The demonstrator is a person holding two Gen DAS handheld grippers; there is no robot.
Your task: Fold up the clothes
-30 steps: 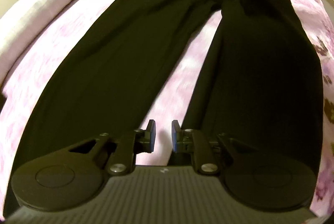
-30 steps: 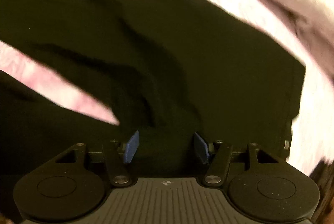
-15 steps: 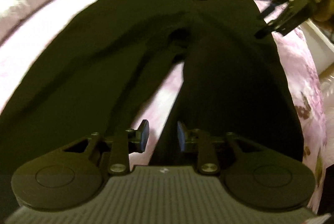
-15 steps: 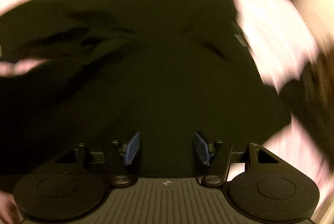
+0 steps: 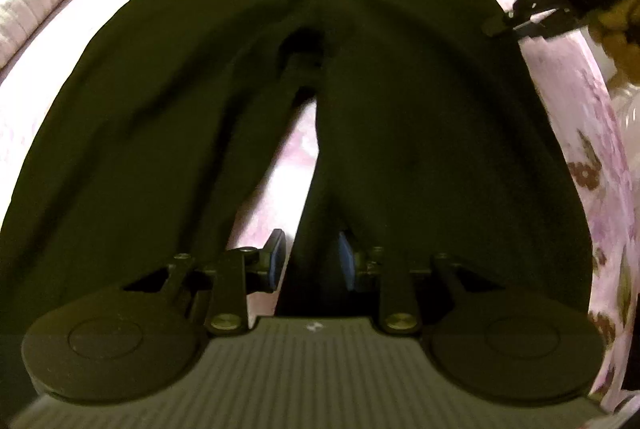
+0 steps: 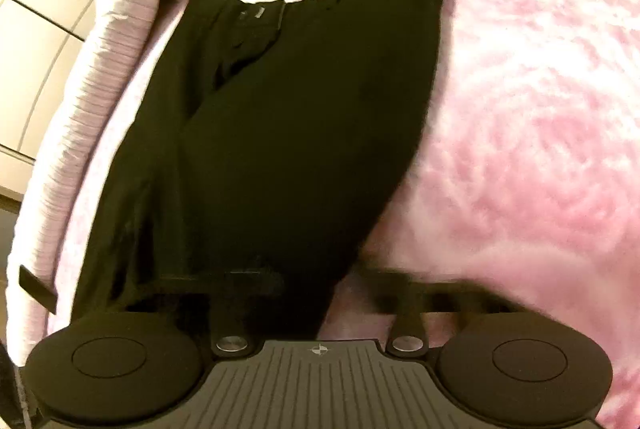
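The trousers (image 5: pixel 400 101) are plain black with no pattern, and a small silvery fastener glints at the waist. The bedspread (image 5: pixel 592 157) under them is pink with a mottled lilac bloom and darker brown flower shapes along one side; from the right wrist it reads as a cloudy pink, paler in patches. The blanket (image 6: pixel 108 77) along the edge is pale pink-white with fine ribbed lines. The wall (image 6: pixel 36 13) is cream, crossed by thin dark lines. The left gripper (image 5: pixel 308 261) is black with blue pads. The right gripper (image 5: pixel 504 25) is black too, with a green light; its pads are too blurred to tell their colour.
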